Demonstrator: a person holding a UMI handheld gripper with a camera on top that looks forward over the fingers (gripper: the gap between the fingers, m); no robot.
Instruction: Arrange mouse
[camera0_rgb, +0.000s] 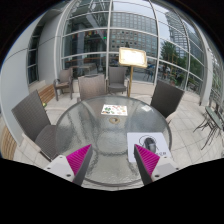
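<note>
A round glass table (90, 125) stands ahead of me. A white rectangular mat (138, 136) lies on its right side, just beyond my right finger, with a small dark object (148, 143) on it that looks like the mouse. My gripper (112, 162) is open and empty above the table's near edge. Its magenta pads (79, 158) stand wide apart with nothing between them. The right fingertip is close to the mat's near corner.
A small colourful flat item (114, 109) lies at the table's far middle. Grey chairs (92, 87) ring the table, one at the left (35, 120) and one at the right (166, 98). A lit panel (132, 57) stands before the glass wall behind.
</note>
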